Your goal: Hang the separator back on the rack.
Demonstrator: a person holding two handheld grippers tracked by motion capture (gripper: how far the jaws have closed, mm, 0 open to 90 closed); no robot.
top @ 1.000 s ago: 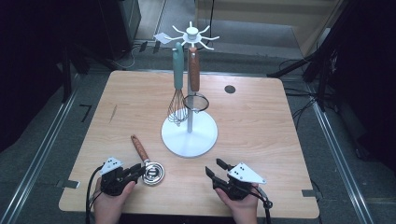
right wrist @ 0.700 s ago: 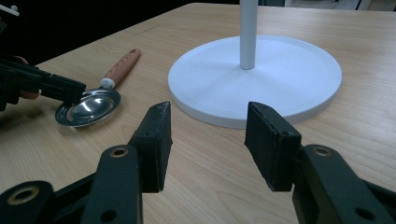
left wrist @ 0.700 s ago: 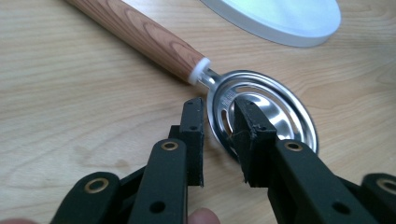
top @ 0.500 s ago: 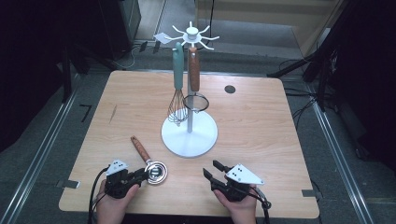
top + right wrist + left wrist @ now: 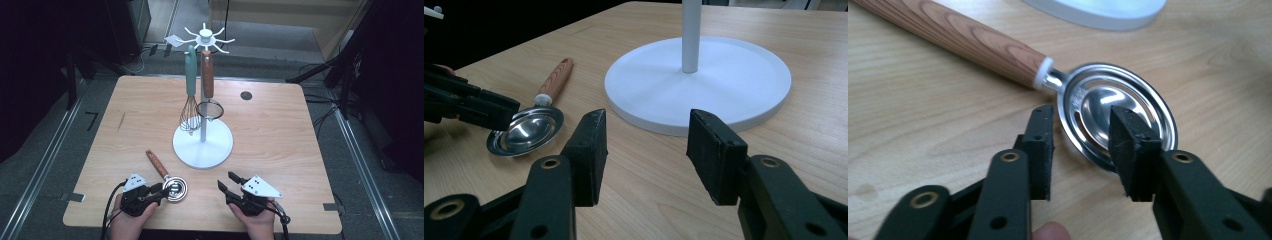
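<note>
Both tongs gape, holding nothing: left tongs [image 5: 1082,150] astride the spoon's [image 5: 1118,117] rim, right tongs [image 5: 649,155] apart.

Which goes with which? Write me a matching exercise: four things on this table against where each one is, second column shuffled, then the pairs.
Things:
1. whisk
2. strainer
3. spoon
4. right gripper

Places:
A. lying flat on the table, metal head between the left gripper's open jaws
B. hanging from the stand by a teal handle
C. open over bare wood, near the stand's white base
D. hanging from the stand by a wood-grain handle

Pairs: 1-B, 2-D, 3-A, 4-C
</note>
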